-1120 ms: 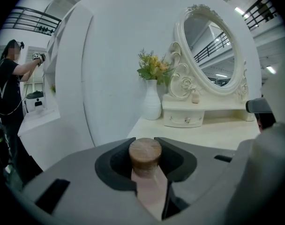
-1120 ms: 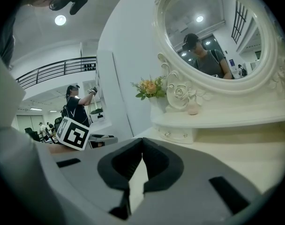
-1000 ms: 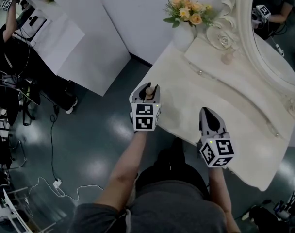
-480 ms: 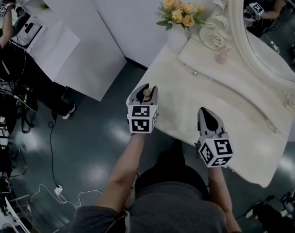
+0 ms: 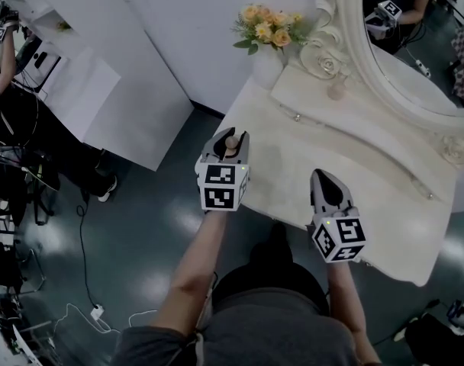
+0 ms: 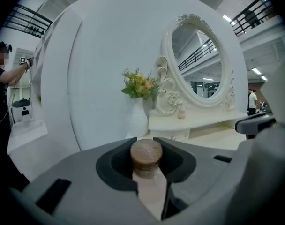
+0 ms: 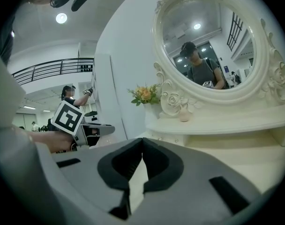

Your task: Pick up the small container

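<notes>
Left gripper (image 5: pixel 230 137), jaws half closed, clamps the container (image 6: pixel 146 159) upright by its neck as we hold it over the table (image 5: pixel 354 175) corner.

Worktop (image 5: pixel 369 174): cream, curved, ahead of me.
Mirror (image 5: pixel 423 59): oval, ornate white frame, behind the worktop.
Flowers (image 5: pixel 264 27): orange, in a white vase (image 5: pixel 267 65), left of the mirror.
Floor (image 5: pixel 140 227): dark, glossy.

Grey left gripper (image 6: pixel 146 146) with black pads. Between them is a small container (image 6: pixel 146 154) with a brown wood-grain lid and a pale, perhaps pinkish, body. The marker cube (image 5: pixel 220 185) has black-and-white squares. Ahead of the tool are a cream table (image 5: pixel 354 166), a white vase (image 5: pixel 266 65) and orange-yellow flowers (image 5: pixel 266 29). Beneath it is a dark teal floor (image 5: pixel 140 227).
</notes>
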### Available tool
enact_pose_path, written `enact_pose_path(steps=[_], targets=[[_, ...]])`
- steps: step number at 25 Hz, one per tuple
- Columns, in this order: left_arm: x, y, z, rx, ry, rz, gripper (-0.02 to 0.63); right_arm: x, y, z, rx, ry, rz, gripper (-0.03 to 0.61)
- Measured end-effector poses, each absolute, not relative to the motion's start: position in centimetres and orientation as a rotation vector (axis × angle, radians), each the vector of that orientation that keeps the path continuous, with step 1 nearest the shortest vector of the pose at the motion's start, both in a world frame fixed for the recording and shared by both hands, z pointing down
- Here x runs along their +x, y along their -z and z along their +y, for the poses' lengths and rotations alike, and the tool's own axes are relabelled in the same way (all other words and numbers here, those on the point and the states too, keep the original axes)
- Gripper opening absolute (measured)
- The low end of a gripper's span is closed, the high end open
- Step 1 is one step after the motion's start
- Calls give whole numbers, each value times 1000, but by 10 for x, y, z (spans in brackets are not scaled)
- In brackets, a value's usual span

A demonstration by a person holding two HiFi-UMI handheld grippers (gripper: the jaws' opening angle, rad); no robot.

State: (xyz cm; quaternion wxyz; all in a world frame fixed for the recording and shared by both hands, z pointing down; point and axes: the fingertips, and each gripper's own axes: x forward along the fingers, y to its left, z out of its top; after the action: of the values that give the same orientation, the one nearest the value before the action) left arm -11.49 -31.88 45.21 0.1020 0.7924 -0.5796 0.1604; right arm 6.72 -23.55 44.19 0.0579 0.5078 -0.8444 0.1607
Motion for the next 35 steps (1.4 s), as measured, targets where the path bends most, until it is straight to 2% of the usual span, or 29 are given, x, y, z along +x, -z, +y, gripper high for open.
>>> enact_pose_path(steps=[35], targets=[[-79,-342,-272,2596,-347,-1600,109,87,-423,-204,1647,-416,-2541,3]])
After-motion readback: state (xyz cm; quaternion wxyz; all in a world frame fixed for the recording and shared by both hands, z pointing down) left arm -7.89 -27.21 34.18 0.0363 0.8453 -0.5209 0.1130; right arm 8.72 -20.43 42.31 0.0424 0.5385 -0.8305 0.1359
